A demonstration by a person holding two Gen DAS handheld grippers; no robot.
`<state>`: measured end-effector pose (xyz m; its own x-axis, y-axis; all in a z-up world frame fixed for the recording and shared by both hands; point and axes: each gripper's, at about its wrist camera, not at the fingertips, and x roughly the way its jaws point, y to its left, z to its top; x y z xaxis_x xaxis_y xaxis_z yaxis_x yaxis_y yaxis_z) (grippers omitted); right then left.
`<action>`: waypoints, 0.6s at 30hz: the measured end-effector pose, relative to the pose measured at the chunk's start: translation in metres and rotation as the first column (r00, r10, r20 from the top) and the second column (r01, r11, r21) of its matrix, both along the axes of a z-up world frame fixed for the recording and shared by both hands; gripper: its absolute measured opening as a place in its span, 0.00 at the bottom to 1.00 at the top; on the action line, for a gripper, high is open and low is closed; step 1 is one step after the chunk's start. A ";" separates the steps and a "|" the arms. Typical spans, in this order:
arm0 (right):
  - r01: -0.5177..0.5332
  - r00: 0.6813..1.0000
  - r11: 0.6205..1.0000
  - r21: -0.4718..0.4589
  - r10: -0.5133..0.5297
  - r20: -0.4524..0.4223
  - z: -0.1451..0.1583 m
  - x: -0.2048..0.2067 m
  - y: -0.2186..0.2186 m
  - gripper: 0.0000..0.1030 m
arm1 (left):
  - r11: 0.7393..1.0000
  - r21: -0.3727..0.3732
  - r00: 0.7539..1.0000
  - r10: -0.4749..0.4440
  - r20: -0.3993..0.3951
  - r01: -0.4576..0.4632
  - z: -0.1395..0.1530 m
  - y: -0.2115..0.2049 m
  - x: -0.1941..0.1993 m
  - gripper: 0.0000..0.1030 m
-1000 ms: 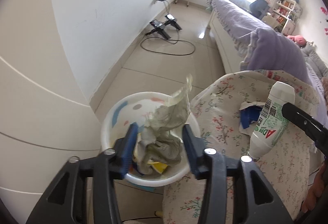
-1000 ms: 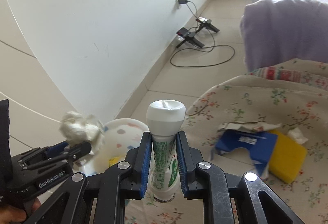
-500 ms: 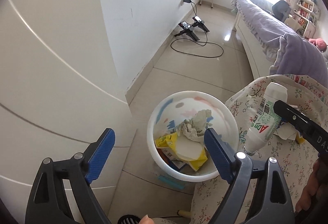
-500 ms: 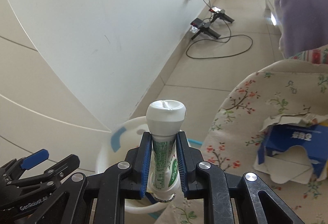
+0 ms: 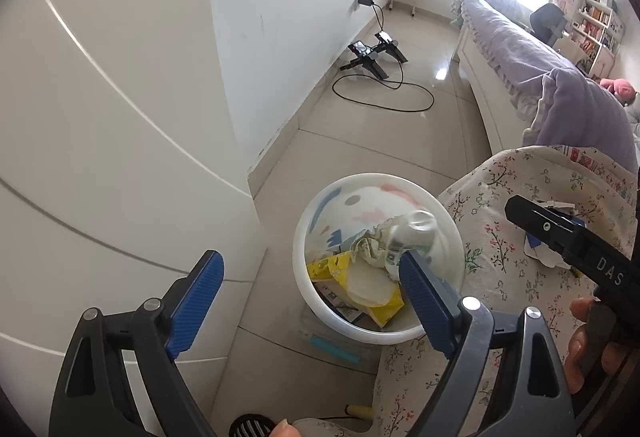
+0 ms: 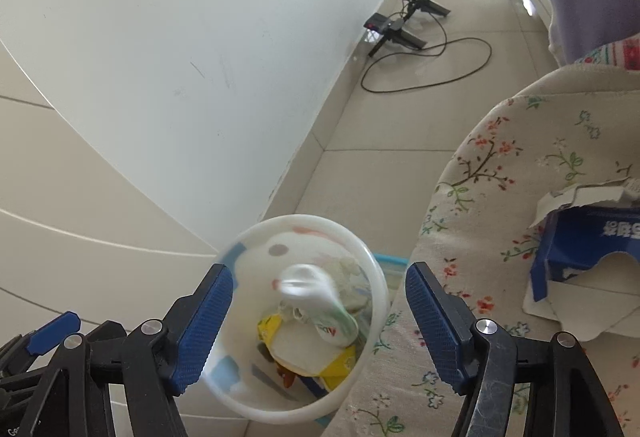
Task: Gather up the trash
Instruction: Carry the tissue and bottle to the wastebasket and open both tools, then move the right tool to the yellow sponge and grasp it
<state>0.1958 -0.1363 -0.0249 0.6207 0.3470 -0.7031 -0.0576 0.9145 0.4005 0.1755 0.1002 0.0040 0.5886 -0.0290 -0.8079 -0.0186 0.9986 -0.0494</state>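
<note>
Both claws hang over a small white wastebasket (image 6: 374, 277) that stands on the tiled floor (image 5: 372, 149), just beside the edge of a surface covered with a flowered cloth (image 6: 520, 165).

The right gripper (image 6: 320, 321) is spread wide, its blue pads far apart with nothing between them. Straight below that gap a white bottle with green lettering (image 6: 320, 301) shows as a motion-blurred shape inside the mouth of the basket, free of both pads. In the left wrist view the same bottle (image 5: 412, 233) is a pale smear above the heap of rubbish.

The left gripper (image 5: 310, 297) is also splayed wide and holds nothing. One blue pad sits over the floor to the left of the basket, the other over its near right rim.

Inside the basket lie a crumpled piece of paper (image 5: 370, 247) and a yellow packet with a white round face (image 5: 352, 281), with more scraps under them that I cannot make out.

On the flowered cloth, well to the right of the basket, rests a torn blue cardboard box (image 6: 588, 249) with its white inner flaps ragged and open.

A black cable (image 5: 384, 97) loops across the floor near the white wall (image 5: 288, 17).
</note>
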 end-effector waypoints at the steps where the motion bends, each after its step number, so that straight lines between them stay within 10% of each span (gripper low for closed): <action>1: 0.002 1.000 1.000 -0.009 -0.002 0.003 0.002 -0.001 -0.001 0.75 | 1.000 -0.002 1.000 -0.002 0.000 0.002 0.001 -0.001 -0.001 0.88; 18: 0.082 0.997 0.989 -0.123 -0.080 0.019 0.033 -0.042 -0.054 0.84 | 0.997 -0.010 0.997 -0.082 -0.012 0.082 0.004 -0.031 -0.014 0.89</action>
<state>0.1542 -0.1901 0.0085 0.6530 0.2058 -0.7288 0.0143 0.9589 0.2835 0.1619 0.0690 0.0077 0.5738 -0.0846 -0.8146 0.0629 0.9963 -0.0592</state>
